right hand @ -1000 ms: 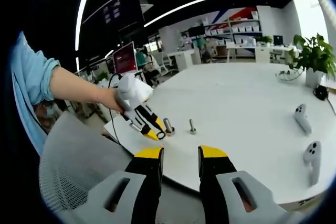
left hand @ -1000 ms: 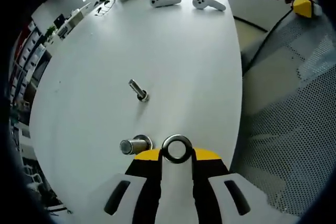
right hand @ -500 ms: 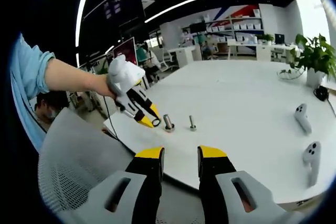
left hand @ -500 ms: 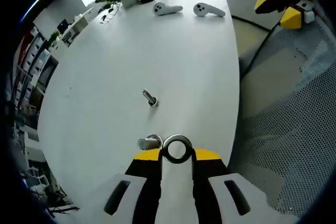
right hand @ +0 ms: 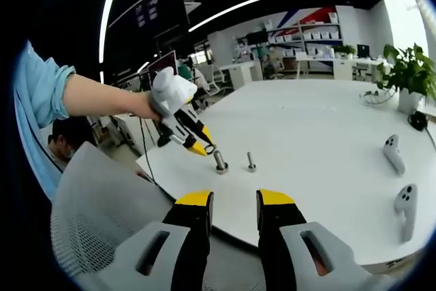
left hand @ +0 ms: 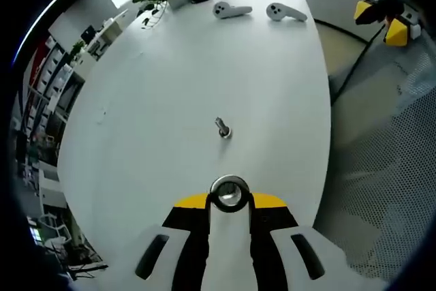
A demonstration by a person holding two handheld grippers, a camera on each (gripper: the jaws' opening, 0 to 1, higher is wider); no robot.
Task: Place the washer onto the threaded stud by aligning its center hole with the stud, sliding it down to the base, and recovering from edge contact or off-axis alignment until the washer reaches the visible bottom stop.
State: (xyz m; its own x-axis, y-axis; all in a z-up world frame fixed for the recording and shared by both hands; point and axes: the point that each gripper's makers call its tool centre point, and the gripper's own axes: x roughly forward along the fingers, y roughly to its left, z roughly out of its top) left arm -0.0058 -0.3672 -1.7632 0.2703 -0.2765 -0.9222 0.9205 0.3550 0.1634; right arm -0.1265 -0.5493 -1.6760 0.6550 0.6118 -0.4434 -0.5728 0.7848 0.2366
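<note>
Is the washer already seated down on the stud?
No: in the right gripper view the left gripper holds the washer in the air, above the stud.

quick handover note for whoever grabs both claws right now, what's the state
Left claw: shut on the washer, held above the white table close over the larger threaded stud.
Right claw: open, holding nothing, back off the table's near edge.
A smaller bolt stands upright just beyond the stud.
Done: washer picked up and brought to the stud.
Left: line the hole up with the stud, slide it down to the base, release.
</note>
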